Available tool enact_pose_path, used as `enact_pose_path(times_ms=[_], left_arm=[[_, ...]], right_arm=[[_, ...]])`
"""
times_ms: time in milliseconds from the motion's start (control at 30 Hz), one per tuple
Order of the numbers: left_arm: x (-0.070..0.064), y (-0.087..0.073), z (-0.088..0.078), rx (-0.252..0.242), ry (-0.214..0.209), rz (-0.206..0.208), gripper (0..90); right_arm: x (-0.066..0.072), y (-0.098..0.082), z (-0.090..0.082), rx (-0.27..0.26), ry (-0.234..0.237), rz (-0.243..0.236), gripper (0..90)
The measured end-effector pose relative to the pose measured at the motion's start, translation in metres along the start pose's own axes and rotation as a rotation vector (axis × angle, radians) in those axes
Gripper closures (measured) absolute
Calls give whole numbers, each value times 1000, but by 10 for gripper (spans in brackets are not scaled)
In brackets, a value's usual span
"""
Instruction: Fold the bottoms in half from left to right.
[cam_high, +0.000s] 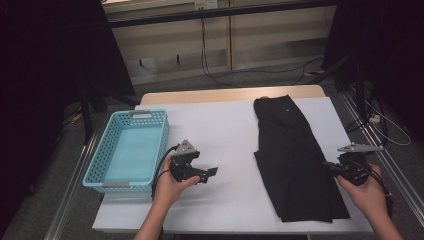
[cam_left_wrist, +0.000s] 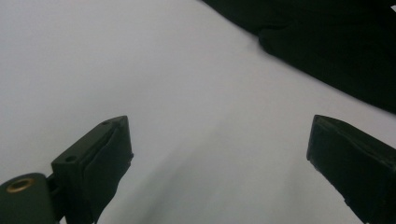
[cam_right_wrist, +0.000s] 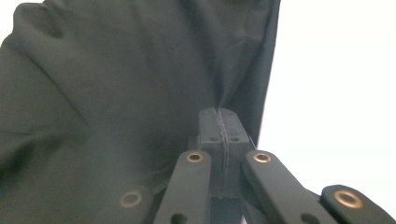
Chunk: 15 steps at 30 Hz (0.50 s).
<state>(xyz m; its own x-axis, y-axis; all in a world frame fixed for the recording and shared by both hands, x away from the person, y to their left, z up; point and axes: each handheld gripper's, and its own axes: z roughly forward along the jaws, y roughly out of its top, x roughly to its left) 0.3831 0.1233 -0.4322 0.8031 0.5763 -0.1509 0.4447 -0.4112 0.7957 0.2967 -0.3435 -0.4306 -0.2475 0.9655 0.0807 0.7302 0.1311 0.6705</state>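
My right gripper (cam_right_wrist: 219, 122) pinches the black garment's (cam_high: 295, 155) edge, left gripper (cam_left_wrist: 219, 158) gapes unladen, blue basket (cam_high: 98, 155) holds nothing.

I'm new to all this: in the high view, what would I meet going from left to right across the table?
Blue basket → left hand-held gripper, jaws open over the white table cover → black garment → right hand-held gripper, shut on the garment's right edge.

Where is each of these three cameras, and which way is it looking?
High view: above the table, looking forward and down; both forearms, left gripper, right gripper, blue basket.
Left gripper view: on the left gripper, over white table, jaws open.
Right gripper view: on the right gripper, shut on the cloth's edge.
All three share the black cloth.
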Motion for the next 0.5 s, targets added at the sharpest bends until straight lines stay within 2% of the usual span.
enact_pose_path(times_ms=[300,500], left_arm=[[2,0,-1,1,0,-6,66],[2,-1,0,11,0,4,67]], right_arm=[[-12,-2,4,19,-35,8,900],[-15,-3,7,26,-56,4,894]])
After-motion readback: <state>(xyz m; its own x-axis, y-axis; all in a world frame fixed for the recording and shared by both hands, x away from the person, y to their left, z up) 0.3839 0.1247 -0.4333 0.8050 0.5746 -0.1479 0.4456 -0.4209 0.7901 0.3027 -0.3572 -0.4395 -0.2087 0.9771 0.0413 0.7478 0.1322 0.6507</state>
